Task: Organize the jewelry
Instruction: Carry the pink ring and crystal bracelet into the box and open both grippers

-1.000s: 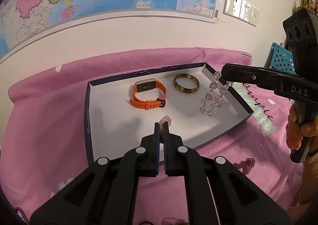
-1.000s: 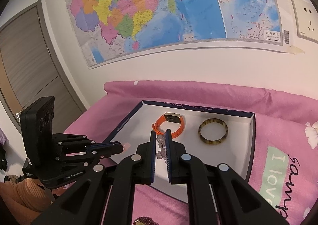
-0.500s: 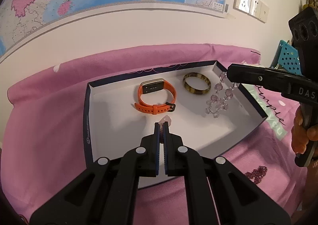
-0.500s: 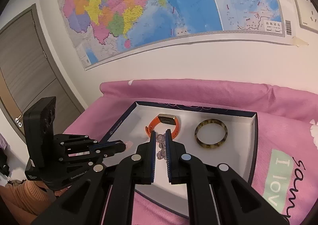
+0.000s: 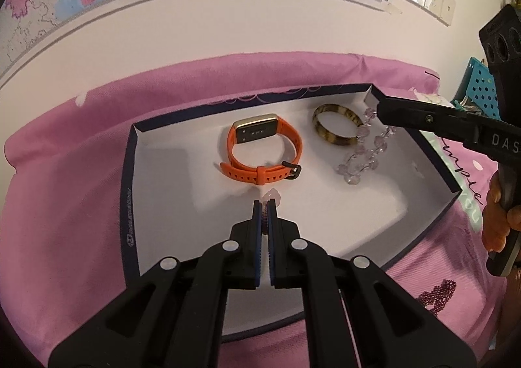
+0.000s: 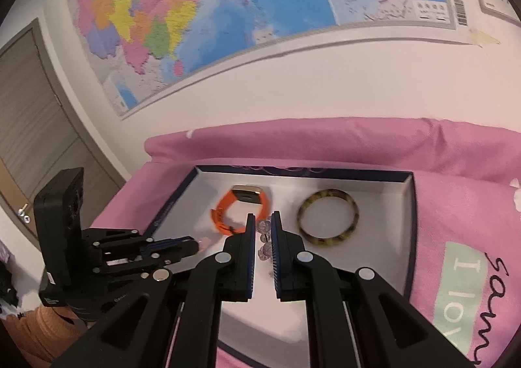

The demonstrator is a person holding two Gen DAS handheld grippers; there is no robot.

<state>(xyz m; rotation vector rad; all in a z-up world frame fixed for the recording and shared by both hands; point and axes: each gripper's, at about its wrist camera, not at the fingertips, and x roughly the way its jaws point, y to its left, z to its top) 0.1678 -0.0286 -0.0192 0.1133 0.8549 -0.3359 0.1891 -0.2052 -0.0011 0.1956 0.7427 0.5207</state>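
Left and right wrist views over a shallow white box lid [image 5: 130,179] with dark blue walls, resting on a pink bedspread [image 5: 65,205].

Left gripper [image 5: 265,205]: fingers pressed together over the lid's near half, clamped on a small pale pink piece [image 5: 273,196] that pokes out past the tips (its exact kind cannot be made out). In the right wrist view this gripper [image 6: 195,246] enters from the left, the pink piece [image 6: 205,241] showing at its tip.

Right gripper [image 6: 263,221]: fingers nearly together, clamped on a clear bead bracelet [image 6: 264,238]. In the left wrist view the same gripper [image 5: 379,111] reaches in from the right, and the bead bracelet [image 5: 364,156] hangs from its tip down toward the lid floor in the right part of the lid (whether the lowest beads touch the floor cannot be told).

Inside the lid: an orange smart band [image 5: 263,153] with a gold-edged face lies near the middle toward the far wall; a tortoiseshell bangle [image 5: 337,129] lies flat to its right, just beside the hanging beads.

Background: a coloured wall map [image 6: 228,10], wall sockets [image 5: 426,0], a grey door [image 6: 32,127].
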